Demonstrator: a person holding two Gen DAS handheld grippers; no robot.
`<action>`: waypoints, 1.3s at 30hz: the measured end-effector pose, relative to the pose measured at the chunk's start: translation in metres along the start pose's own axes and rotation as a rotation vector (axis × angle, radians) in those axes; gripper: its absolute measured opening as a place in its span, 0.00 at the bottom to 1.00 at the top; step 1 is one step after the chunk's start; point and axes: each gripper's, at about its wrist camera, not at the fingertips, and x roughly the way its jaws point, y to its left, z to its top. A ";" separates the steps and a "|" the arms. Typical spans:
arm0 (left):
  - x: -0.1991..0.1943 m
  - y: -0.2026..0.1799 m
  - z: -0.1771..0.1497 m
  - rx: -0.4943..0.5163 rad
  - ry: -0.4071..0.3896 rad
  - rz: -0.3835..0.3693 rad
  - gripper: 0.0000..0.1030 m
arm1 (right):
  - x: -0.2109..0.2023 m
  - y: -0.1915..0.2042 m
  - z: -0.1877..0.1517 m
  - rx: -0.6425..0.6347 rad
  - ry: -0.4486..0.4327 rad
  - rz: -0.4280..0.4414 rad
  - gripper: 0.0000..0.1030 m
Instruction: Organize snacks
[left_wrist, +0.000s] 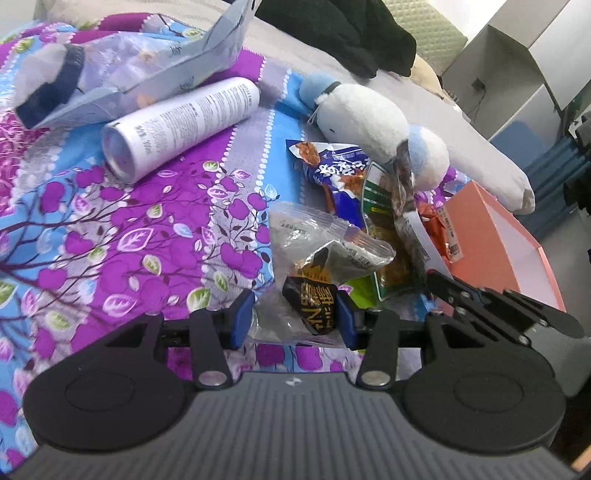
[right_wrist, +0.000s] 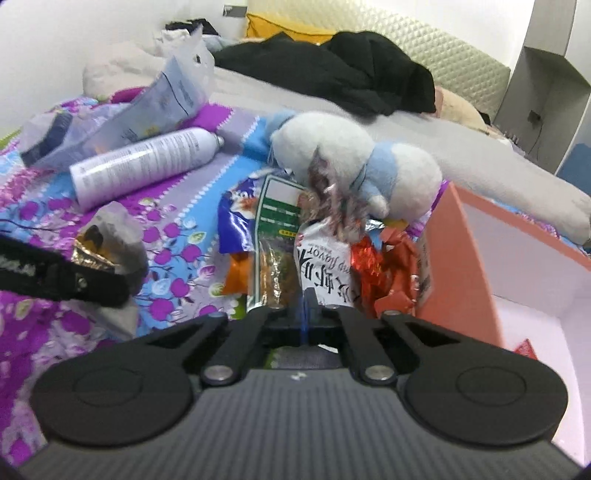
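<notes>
Left wrist: your left gripper (left_wrist: 291, 317) has its pads either side of a clear packet (left_wrist: 314, 258), apparently pinching it at the near edge of the snack pile. It looks light, crinkly and slippery, so grip the sealed edge, not the belly. Right wrist: your right gripper (right_wrist: 304, 314) is fully closed on the edge of a white bag (right_wrist: 325, 269), just left of the orange box (right_wrist: 458, 258). The bedspread (right_wrist: 177, 236) is soft, with clutter: bottle (right_wrist: 144, 166), plush (right_wrist: 354, 166).
</notes>
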 end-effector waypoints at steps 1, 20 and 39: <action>-0.007 -0.001 -0.004 0.003 -0.002 -0.003 0.51 | -0.008 0.002 -0.002 -0.002 -0.002 0.006 0.02; -0.078 -0.007 -0.108 0.000 0.080 0.057 0.51 | -0.134 0.040 -0.096 0.013 0.056 0.115 0.03; -0.084 -0.017 -0.114 0.030 0.087 0.097 0.51 | -0.144 0.033 -0.126 0.196 0.063 0.258 0.91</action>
